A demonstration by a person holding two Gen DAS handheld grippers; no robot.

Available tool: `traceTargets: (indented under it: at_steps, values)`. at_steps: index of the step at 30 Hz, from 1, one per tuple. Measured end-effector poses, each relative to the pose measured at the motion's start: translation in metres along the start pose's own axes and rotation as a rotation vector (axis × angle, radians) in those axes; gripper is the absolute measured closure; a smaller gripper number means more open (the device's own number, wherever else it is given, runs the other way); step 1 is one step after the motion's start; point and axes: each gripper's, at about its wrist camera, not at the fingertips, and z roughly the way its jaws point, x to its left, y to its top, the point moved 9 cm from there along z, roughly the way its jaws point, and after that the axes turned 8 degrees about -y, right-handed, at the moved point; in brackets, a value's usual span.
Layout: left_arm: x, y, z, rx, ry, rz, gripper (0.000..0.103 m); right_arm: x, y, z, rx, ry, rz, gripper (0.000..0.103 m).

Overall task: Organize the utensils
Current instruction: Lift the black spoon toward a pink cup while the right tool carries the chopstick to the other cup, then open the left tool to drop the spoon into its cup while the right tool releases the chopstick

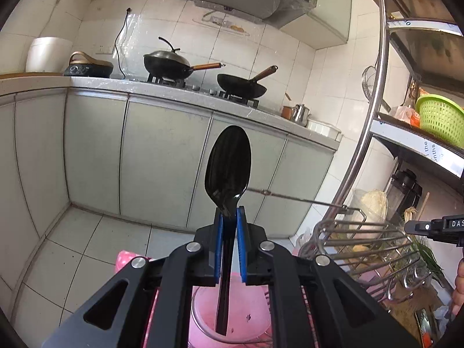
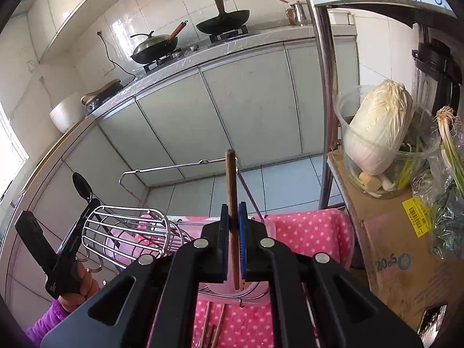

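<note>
Small tiled kitchen, pink dotted towel [image 2: 313,232] over the work surface w/ a wire utensil basket [image 2: 127,232] lying on its side on it. We hold one utensil per hand. Nearest: right gripper [image 2: 232,223] is clamped on a wooden chopstick [image 2: 231,191], long axis running straight out along the fingers, tip up and fwd. Left gripper [image 1: 230,226] is clamped on the neck of a black spoon [image 1: 228,162], bowl pointing fwd, handle trailing back over a pink tub [image 1: 232,313]. The basket sits to the left of the chopstick, just beside the left hand [image 2: 84,284], so that hand is nearer; we judge its spoon goes in first. Beyond: cabinets, stove w/ woks.
</note>
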Motion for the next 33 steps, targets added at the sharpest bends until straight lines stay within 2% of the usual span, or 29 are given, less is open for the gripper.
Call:
traceTargets:
  at_steps: [7, 14, 19, 20, 23, 24, 33]
  values:
    - [0.006, -0.03, 0.014, 0.157, -0.004, -0.025, 0.095, 0.004, -0.007, 0.019, 0.026, -0.018, -0.018, 0.097]
    - [0.014, -0.034, 0.015, 0.222, 0.002, -0.093, 0.092, 0.0, -0.004, 0.027, 0.04, -0.025, 0.001, 0.097]
    - [0.017, -0.03, 0.014, 0.246, -0.002, -0.145, 0.083, -0.002, -0.003, 0.032, 0.048, -0.025, 0.005, 0.096]
    - [0.017, -0.029, 0.012, 0.249, -0.005, -0.152, 0.079, -0.003, -0.004, 0.032, 0.053, -0.025, 0.006, 0.092]
    - [0.017, -0.024, 0.006, 0.234, -0.011, -0.15, 0.073, -0.005, -0.006, 0.032, 0.056, -0.025, 0.014, 0.071]
    - [0.016, -0.022, 0.002, 0.229, -0.011, -0.144, 0.072, -0.006, -0.006, 0.03, 0.052, -0.025, 0.018, 0.067]
    - [0.009, -0.006, -0.02, 0.2, -0.018, -0.13, 0.069, -0.015, -0.004, 0.01, 0.014, -0.04, 0.022, 0.066]
